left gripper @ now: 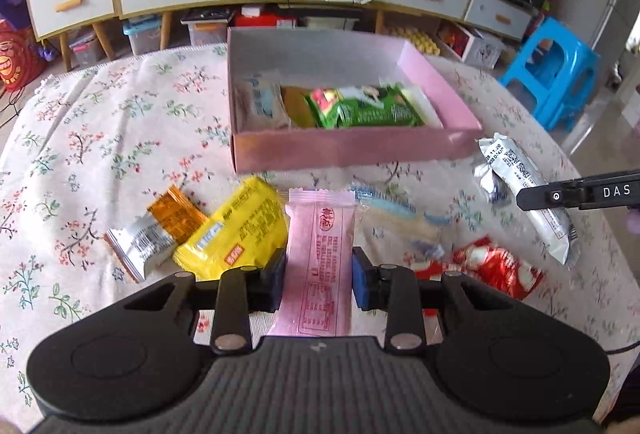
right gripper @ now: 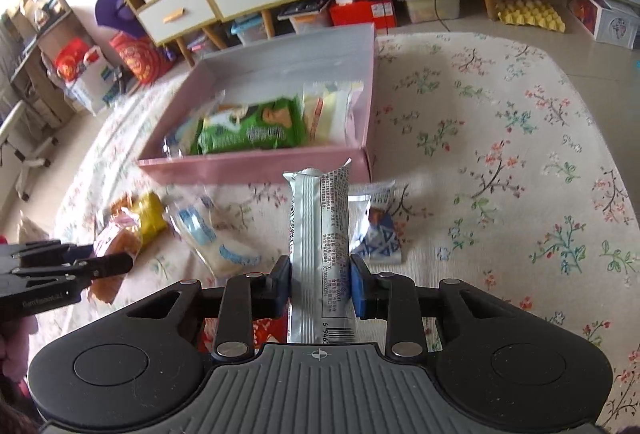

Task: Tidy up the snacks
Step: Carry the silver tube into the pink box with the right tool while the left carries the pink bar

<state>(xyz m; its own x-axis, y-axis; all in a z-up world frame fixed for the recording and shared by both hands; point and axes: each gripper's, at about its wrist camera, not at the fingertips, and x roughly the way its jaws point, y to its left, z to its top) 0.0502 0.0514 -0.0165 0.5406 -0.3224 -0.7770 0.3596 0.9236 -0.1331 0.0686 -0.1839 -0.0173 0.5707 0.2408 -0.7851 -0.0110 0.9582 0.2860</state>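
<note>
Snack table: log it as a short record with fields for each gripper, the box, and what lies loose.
left gripper: shut on the pink packet
right gripper: shut on the silver packet
pink box: open, holds a green packet and pale packets
loose on tablecloth: yellow packet, orange packet, red packet, clear blue-printed packet

Box (left gripper: 352, 149) on table (left gripper: 100, 153); wafer pack (left gripper: 372, 107) inside; loose snacks (left gripper: 236, 230) before box.
</note>
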